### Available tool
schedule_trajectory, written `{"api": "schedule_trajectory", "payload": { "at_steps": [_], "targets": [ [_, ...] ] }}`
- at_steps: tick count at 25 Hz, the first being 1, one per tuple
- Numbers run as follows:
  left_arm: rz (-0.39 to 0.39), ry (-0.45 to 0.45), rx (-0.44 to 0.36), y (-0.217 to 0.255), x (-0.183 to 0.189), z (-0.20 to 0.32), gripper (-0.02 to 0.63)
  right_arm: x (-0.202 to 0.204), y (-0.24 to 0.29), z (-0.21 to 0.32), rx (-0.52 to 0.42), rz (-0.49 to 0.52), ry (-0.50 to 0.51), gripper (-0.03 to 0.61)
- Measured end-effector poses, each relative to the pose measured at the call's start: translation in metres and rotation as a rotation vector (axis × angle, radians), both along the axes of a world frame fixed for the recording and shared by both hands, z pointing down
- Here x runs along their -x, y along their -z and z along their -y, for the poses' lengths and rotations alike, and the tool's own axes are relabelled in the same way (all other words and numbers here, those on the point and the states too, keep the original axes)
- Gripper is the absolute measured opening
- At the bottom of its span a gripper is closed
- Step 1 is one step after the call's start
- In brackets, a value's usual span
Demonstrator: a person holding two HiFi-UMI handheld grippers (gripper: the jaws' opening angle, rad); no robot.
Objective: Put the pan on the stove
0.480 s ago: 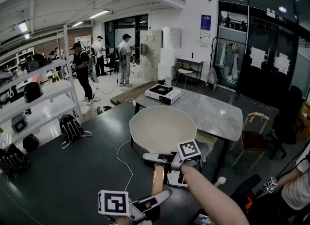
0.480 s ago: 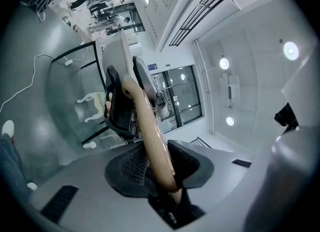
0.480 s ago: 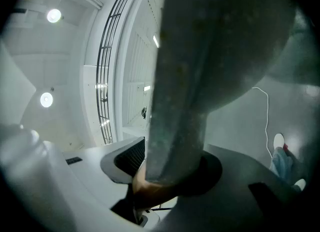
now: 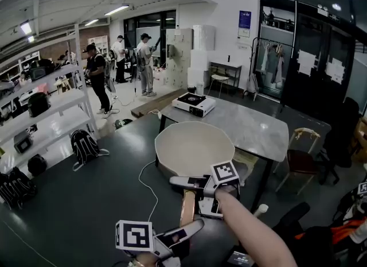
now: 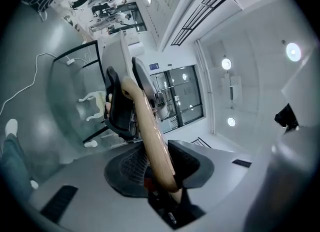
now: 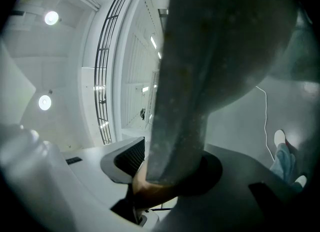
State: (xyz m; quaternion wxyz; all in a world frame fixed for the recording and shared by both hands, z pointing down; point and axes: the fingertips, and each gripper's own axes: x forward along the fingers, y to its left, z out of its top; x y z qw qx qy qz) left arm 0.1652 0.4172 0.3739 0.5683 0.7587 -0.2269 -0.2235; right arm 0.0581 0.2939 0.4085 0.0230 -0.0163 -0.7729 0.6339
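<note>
Pan, dark and close, blocks most of right gripper view.

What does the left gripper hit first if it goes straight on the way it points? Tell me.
Probably the right gripper: the left gripper, shut on the handle, points along it, and the right gripper clamps it farther up, just before the pan.
</note>
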Motion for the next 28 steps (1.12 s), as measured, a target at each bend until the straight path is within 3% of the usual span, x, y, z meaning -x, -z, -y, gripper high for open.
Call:
{"api": "schedule_trajectory", "payload": {
  "at_steps": [9, 17, 21, 25, 28],
  "targets": [
    [-0.014, -0.001, 0.012, 0.001, 0.014, 0.031, 0.13, 0.013, -0.004, 0.032, 0.017, 0.004, -0.015, 0.206],
    [-0.021, -0.035, 0.016, 0.0, 0.04, 0.086, 0.13, 0.034, -0.008, 0.091, 0.021, -0.012, -0.046, 0.206],
    [0.049, -0.047, -0.002, -0.008, 0.061, 0.123, 0.13, 0.047, -0.006, 0.127, 0.023, -0.003, -0.061, 0.206],
    [-0.055, -0.06, 0.018, 0.005, 0.067, 0.158, 0.13, 0.057, -0.006, 0.166, 0.021, -0.017, -0.075, 0.207],
    [-0.055, -0.075, 0.015, 0.006, 0.08, 0.185, 0.13, 0.069, -0.006, 0.192, 0.022, -0.032, -0.086, 0.207]
  ]
}}
